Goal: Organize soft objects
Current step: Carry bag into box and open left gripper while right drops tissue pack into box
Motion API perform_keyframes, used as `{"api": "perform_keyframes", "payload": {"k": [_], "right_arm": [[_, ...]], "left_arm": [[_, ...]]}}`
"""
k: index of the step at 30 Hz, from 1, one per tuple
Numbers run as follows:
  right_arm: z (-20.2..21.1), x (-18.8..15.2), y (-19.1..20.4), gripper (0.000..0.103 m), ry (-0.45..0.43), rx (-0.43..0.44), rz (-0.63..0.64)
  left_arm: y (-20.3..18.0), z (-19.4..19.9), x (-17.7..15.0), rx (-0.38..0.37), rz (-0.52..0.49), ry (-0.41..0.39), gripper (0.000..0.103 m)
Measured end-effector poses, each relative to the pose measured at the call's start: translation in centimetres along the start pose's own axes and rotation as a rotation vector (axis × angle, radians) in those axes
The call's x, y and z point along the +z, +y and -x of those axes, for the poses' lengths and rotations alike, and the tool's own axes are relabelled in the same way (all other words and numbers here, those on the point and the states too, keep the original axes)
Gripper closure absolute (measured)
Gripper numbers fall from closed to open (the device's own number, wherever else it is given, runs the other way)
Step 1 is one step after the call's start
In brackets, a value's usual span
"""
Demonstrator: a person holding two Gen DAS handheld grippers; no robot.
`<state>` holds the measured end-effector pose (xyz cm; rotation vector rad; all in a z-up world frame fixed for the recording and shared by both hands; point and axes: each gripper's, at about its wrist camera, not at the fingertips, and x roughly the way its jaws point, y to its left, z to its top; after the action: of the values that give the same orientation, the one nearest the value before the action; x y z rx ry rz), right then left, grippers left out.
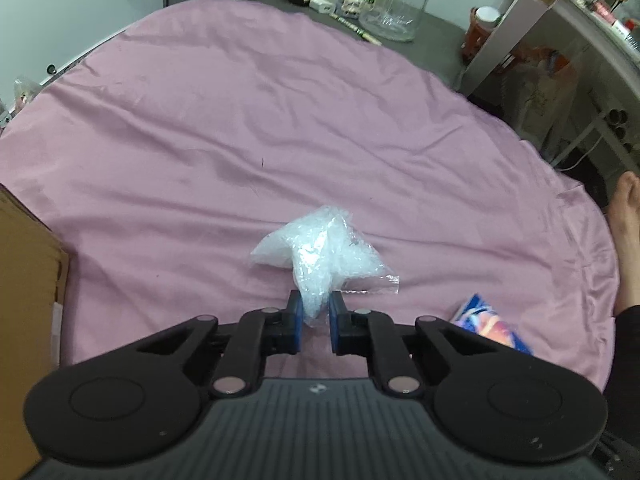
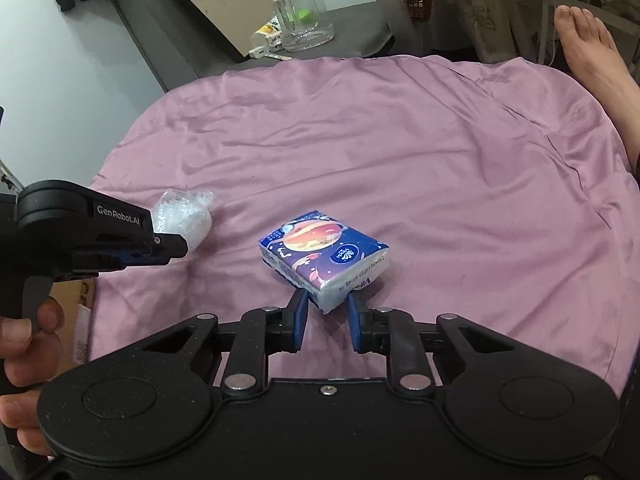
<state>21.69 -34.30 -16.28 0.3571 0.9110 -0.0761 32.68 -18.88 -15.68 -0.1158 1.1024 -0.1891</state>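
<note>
A crumpled clear bubble-wrap bag (image 1: 320, 252) lies on the pink sheet (image 1: 240, 128). My left gripper (image 1: 315, 305) is shut on its near end. The bag also shows in the right wrist view (image 2: 182, 216), with the left gripper (image 2: 172, 246) beside it. A blue tissue pack (image 2: 324, 254) with a planet print lies on the pink sheet (image 2: 440, 168). My right gripper (image 2: 329, 307) is shut on the pack's near corner. The pack's edge shows in the left wrist view (image 1: 494, 326).
A cardboard box (image 1: 24, 288) stands at the left. A clear glass jar (image 2: 298, 8) and small clutter sit on the grey floor beyond the sheet. A bare foot (image 2: 592, 52) rests at the sheet's right edge. Shelving (image 1: 560, 40) stands at the far right.
</note>
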Motion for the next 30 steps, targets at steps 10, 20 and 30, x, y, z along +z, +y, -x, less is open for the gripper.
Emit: {"api": "perform_keyframes", "payload": {"k": [10,20,30], "right_arm": [[2.9,-1.3,0.6,0.089,-0.036,0.047,-0.054],[3.7,-2.4,2.0,0.097,-0.028,0.052,-0.028],[1.4,-2.2,1.9,0.043,-0.028,0.009,0.02]], "left_arm": [[1.0,4.2,-0.3,-0.063,0.0,-0.03,0.092],[3.2,8.0,-0.9,-0.091,-0.012,-0.048,0.092],[6.1,10.3,-1.9,-0.077,0.006,-0.077,0.092]]}}
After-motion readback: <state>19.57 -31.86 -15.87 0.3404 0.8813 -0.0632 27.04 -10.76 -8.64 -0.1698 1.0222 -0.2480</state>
